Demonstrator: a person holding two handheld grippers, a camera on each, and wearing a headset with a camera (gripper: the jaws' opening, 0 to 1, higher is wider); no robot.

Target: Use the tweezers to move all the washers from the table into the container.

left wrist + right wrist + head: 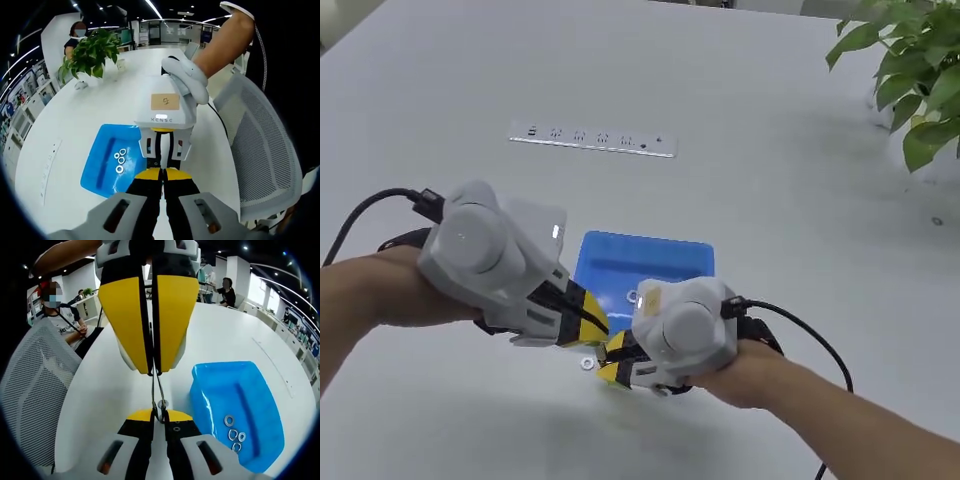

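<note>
Your left gripper (pixel 152 371) is clamping the tweezers (pixel 156 390) in closed jaws. Your right gripper (pixel 160 416) is pinching the tweezers' legs near the tips, jaws narrow. One washer (pixel 161 403) is lying on the table (pixel 110 390) at those tips, near the blue container (pixel 220 385). Four washers (pixel 229 420) are resting inside it.

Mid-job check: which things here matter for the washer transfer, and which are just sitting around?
Job in hand:
tweezers
blue container
washers inside it
loose washer beside it

Lying about:
power strip
potted plant
mesh chair
</note>
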